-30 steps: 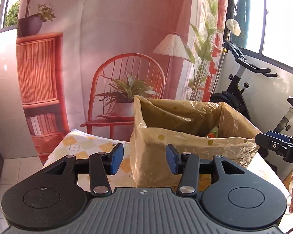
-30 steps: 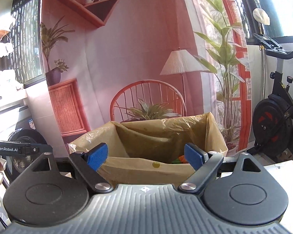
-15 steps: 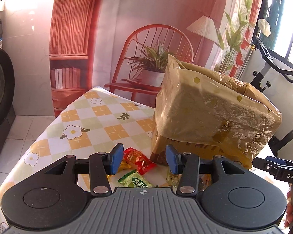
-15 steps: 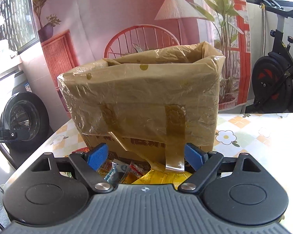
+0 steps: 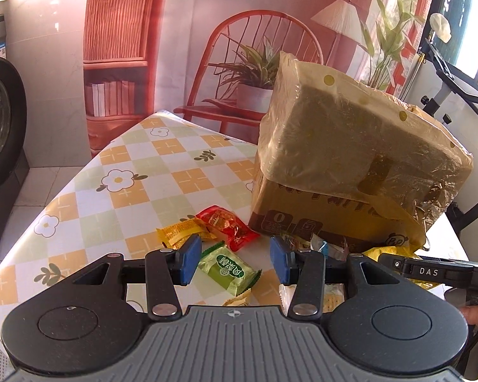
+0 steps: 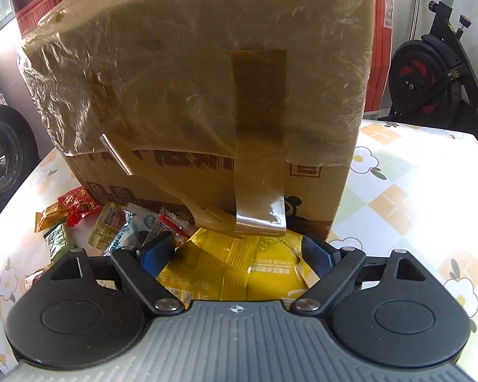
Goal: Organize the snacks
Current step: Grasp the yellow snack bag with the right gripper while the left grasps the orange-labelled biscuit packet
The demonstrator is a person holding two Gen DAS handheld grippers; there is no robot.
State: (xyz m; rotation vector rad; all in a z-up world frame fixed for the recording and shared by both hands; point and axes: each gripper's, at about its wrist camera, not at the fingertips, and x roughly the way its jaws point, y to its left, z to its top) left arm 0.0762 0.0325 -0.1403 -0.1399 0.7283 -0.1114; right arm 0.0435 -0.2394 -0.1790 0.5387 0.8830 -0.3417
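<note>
A cardboard box [image 5: 350,165] lined with a yellowish plastic bag stands on the checked tablecloth [image 5: 137,175]; it also fills the right wrist view [image 6: 200,95]. Small snack packets lie in front of it: a red one [image 5: 229,222], an orange one [image 5: 181,232] and a green one [image 5: 228,269]. My left gripper [image 5: 234,259] is open, its jaws either side of the green packet, just above it. My right gripper [image 6: 239,251] is open, its jaws astride a big yellow snack bag [image 6: 235,267] at the box's foot. More packets [image 6: 133,226] lie left of it.
The table's left edge [image 5: 47,203] drops to a tiled floor by a washing machine [image 5: 0,127]. An exercise bike [image 6: 430,73] stands behind the table on the right. A printed backdrop with a red chair [image 5: 258,63] hangs behind.
Both grippers have come down from box-top height to the tabletop in front of the box. The snack packets and the yellow bag have come into view between the jaws.
</note>
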